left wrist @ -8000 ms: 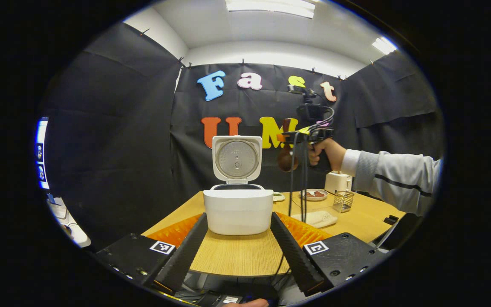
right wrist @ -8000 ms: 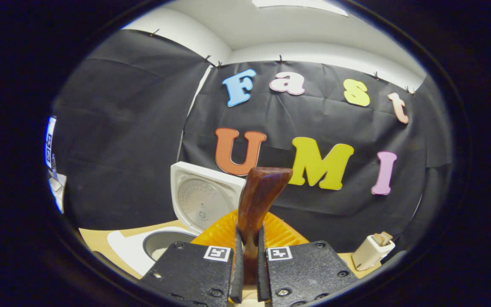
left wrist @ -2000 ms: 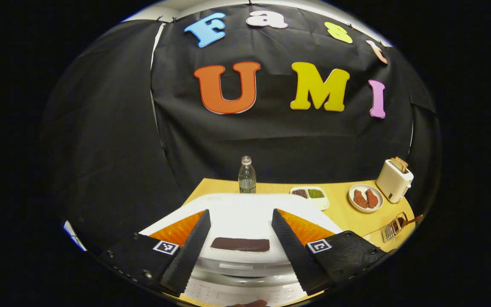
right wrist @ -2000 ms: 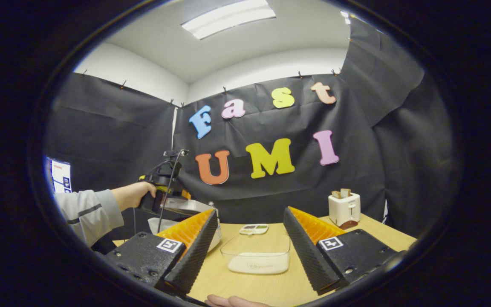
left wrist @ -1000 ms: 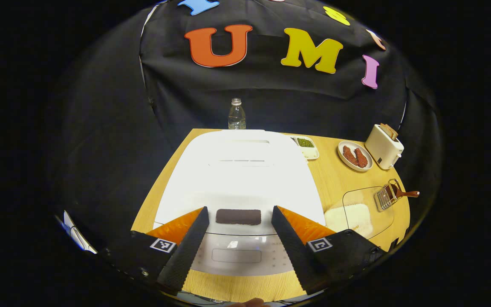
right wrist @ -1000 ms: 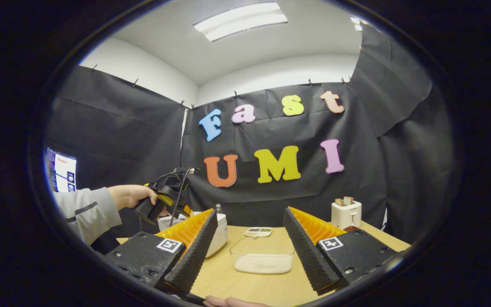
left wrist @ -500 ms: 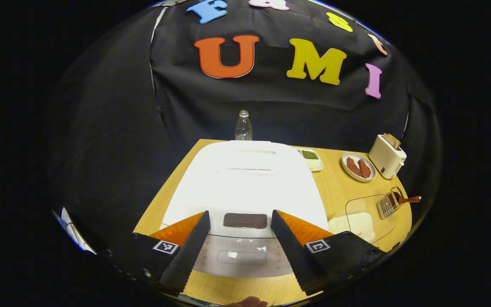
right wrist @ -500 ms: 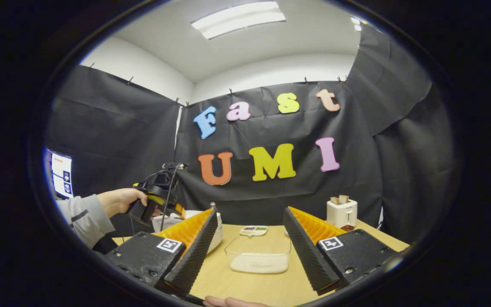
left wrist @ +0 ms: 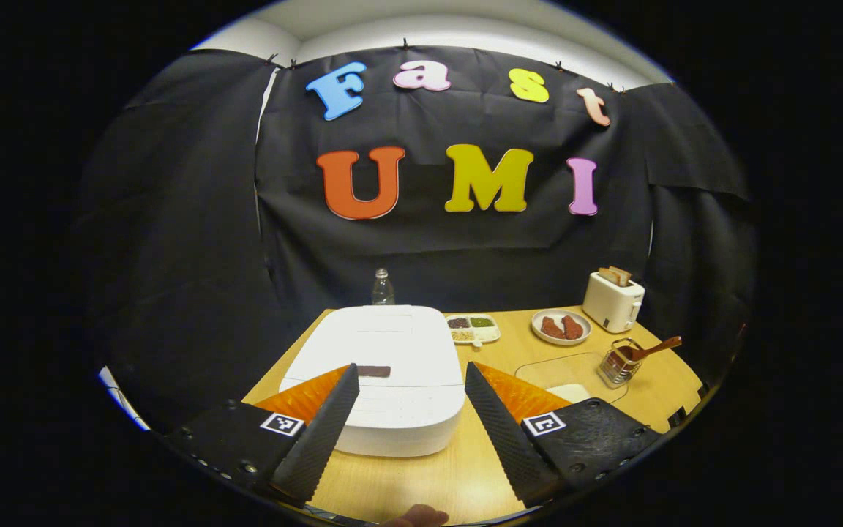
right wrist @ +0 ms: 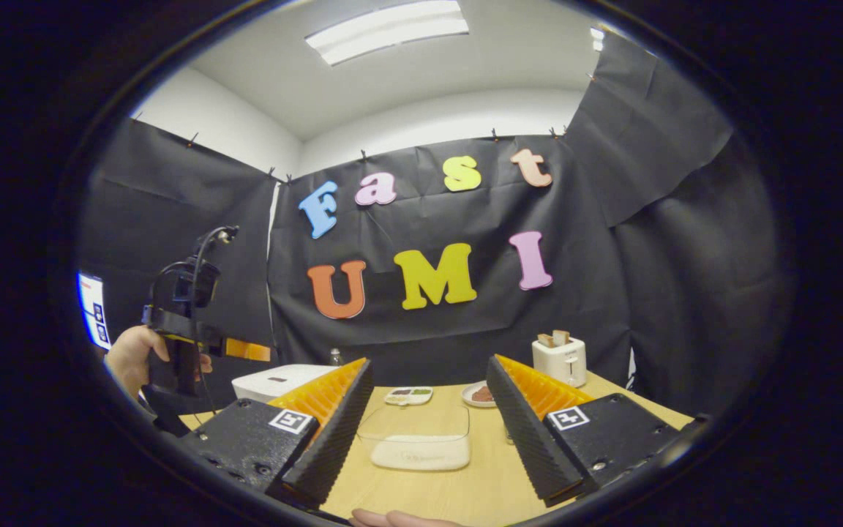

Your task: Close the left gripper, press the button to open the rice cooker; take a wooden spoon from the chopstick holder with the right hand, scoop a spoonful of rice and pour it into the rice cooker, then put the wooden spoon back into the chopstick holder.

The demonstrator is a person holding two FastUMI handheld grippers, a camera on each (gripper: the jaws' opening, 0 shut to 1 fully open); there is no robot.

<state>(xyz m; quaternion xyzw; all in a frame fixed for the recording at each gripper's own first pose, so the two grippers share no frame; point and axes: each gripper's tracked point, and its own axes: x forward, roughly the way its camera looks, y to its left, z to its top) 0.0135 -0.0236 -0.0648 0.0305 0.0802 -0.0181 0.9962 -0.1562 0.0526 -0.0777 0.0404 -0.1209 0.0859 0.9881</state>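
The white rice cooker (left wrist: 385, 366) stands on the table with its lid down; a dark button strip (left wrist: 372, 371) sits on the lid's front. My left gripper (left wrist: 410, 410) hovers open just in front of the cooker, touching nothing. The wooden spoon (left wrist: 650, 349) leans in the wire chopstick holder (left wrist: 617, 364) at the right. A clear container of rice (left wrist: 568, 377) lies between the cooker and the holder. In the right gripper view my right gripper (right wrist: 429, 424) is open and empty, with the rice container (right wrist: 414, 439) ahead between its fingers. The left gripper (right wrist: 246, 349), held by a hand, hangs above the cooker (right wrist: 275, 380).
At the back of the table (left wrist: 509, 344) stand a water bottle (left wrist: 383, 287), a divided dish (left wrist: 473, 328), a plate of meat (left wrist: 560, 326) and a white toaster (left wrist: 613, 300). Black cloth walls close the booth on three sides. A fingertip (left wrist: 418, 516) shows at the near edge.
The cooker lid, open earlier, is down. My left gripper has drawn back and levelled off from over the lid. The spoon left my right gripper and stands in the holder.
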